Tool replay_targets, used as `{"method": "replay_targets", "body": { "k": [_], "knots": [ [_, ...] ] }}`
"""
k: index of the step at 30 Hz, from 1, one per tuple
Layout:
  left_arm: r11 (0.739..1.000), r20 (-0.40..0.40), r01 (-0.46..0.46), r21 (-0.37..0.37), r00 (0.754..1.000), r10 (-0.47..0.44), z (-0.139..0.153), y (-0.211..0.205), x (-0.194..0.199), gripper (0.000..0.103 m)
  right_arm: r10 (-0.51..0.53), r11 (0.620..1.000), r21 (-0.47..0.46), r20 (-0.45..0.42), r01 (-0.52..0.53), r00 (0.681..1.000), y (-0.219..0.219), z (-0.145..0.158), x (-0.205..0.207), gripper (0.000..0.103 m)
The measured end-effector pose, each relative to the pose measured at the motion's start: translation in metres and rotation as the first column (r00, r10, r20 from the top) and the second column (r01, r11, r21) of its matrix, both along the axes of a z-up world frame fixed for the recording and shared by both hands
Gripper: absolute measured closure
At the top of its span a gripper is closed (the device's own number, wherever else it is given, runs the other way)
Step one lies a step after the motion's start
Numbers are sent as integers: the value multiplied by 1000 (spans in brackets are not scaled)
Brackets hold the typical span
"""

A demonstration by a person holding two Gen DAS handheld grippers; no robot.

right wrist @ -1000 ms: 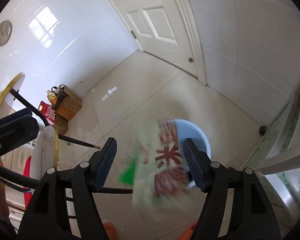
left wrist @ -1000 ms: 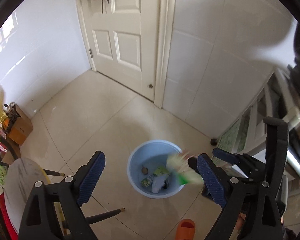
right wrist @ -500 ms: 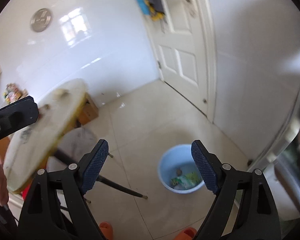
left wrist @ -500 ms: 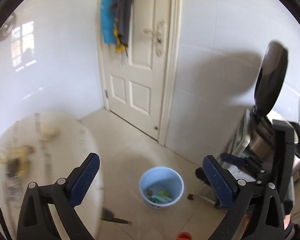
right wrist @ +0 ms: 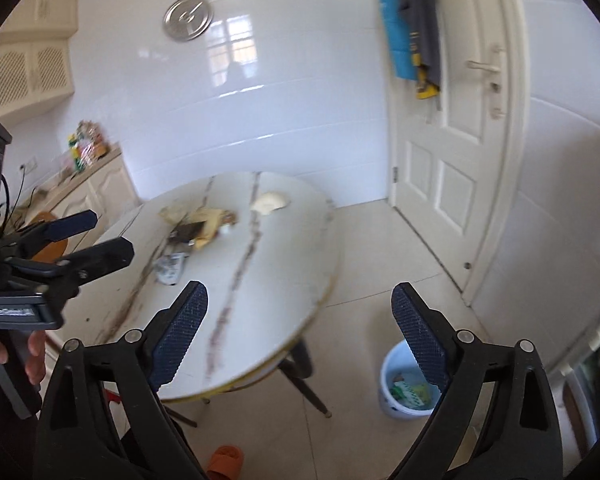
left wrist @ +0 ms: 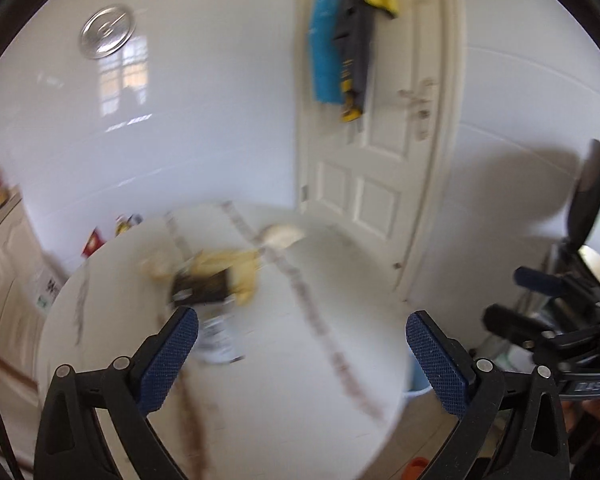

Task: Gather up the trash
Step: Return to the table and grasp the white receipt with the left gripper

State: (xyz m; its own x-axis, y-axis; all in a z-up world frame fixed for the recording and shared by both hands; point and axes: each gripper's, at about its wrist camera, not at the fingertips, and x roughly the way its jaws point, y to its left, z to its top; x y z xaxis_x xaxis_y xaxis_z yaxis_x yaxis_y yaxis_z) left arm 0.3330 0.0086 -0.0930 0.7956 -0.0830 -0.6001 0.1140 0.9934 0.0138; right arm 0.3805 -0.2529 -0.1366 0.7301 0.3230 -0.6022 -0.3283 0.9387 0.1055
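A round white marble table [right wrist: 268,280] carries trash: a yellow and dark wrapper pile [right wrist: 204,226], a crumpled white paper [right wrist: 271,202] and a small flattened packet [right wrist: 170,268]. The pile also shows, blurred, in the left wrist view [left wrist: 216,276]. A light blue bin [right wrist: 388,380] with wrappers inside stands on the floor right of the table. My left gripper [left wrist: 302,354] is open and empty above the table's near side. My right gripper [right wrist: 300,324] is open and empty, above the table edge and the bin. The left gripper also shows in the right wrist view [right wrist: 80,240].
A white door [right wrist: 460,140] with hanging clothes [right wrist: 412,24] is at the back right. Cream cabinets [right wrist: 88,188] with clutter line the left wall. The table's dark legs [right wrist: 308,376] stand near the bin. An orange slipper [right wrist: 226,458] lies on the tiled floor.
Both grippers have risen and swung from over the bin toward the table. The wrapper that fell from the right gripper now lies in the bin.
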Motion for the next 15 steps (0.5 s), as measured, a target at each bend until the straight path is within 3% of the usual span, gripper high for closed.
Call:
{"method": "replay_targets", "body": {
  "k": [9,15],
  "knots": [
    [993,-183,-117,31,976,121,-44,50,48,1,91,995,-23,-90,-94,992,60,-36,38,10],
    [989,-268,-143,48,952,151,-72,56,85,10,103,994,-21,-137,-106,985,69,-58,63,10]
  ]
}}
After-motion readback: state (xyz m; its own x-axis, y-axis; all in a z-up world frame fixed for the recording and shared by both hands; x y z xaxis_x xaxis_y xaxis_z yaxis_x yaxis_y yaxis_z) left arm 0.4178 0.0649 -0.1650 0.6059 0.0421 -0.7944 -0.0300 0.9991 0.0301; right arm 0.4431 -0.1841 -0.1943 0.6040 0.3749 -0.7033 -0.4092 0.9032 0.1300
